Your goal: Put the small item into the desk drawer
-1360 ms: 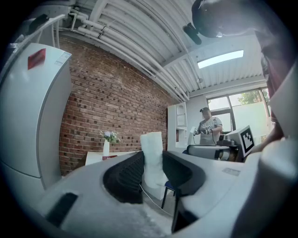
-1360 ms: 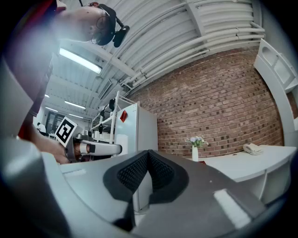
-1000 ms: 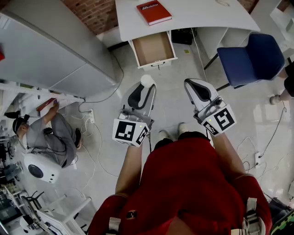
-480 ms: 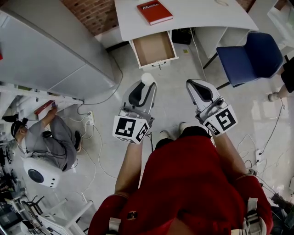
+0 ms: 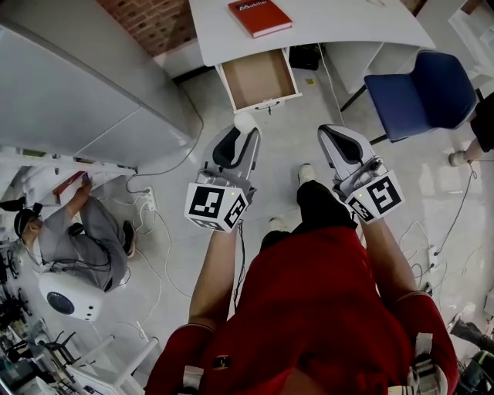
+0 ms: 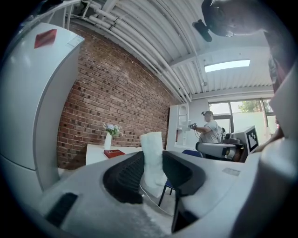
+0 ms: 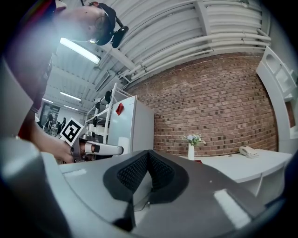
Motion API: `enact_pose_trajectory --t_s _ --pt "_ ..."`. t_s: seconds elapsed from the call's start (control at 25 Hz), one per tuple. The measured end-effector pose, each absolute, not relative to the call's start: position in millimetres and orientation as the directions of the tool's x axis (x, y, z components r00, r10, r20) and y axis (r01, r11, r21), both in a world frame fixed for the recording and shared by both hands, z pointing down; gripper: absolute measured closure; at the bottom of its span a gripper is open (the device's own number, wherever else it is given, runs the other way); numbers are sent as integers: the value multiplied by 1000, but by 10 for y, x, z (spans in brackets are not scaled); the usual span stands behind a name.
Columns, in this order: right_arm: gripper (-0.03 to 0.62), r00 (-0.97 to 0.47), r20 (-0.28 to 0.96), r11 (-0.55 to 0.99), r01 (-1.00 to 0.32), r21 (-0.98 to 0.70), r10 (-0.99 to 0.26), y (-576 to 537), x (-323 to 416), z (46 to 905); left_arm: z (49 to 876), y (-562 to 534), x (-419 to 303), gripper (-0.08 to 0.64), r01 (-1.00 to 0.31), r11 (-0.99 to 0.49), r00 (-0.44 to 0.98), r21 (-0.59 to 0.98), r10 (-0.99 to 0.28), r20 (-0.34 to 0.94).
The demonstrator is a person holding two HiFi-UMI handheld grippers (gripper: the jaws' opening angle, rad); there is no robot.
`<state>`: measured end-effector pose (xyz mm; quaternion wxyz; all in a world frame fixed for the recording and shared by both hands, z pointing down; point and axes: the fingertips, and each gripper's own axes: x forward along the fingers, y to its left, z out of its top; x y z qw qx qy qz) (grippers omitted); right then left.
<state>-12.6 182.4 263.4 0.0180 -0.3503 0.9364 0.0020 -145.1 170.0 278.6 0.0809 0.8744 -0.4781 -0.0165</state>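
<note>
My left gripper [image 5: 240, 134] is held out over the floor, shut on a small white block [image 5: 247, 122] that sticks out past its tips. In the left gripper view the white block [image 6: 152, 153] stands upright between the black pads. My right gripper [image 5: 329, 134] is beside it, jaws together with nothing between them, and the right gripper view shows its pads [image 7: 139, 169] meeting. Ahead stands the white desk [image 5: 332, 23] with its drawer [image 5: 258, 77] pulled out, brown inside and with nothing in it. Both grippers are well short of the drawer.
A red book [image 5: 259, 17] lies on the desk. A blue chair [image 5: 423, 96] stands at the right. A large white cabinet [image 5: 77, 85] fills the left. A person in grey [image 5: 85, 231] crouches on the floor at the left among cables. A vase with flowers [image 6: 108, 135] is on the desk.
The person holding the grippers has stepped forward, one dark-trousered leg now out ahead at the right. Both grippers kept their hold and shifted only slightly.
</note>
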Motion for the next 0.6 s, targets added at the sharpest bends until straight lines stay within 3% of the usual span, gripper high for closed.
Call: enact_pose_trajectory --t_s 0.6 --pt "581 -788 -13 788 -615 -37 -616 16 160 3076 3636 -62 -1299 431 -885 -437 464 160 -859 217"
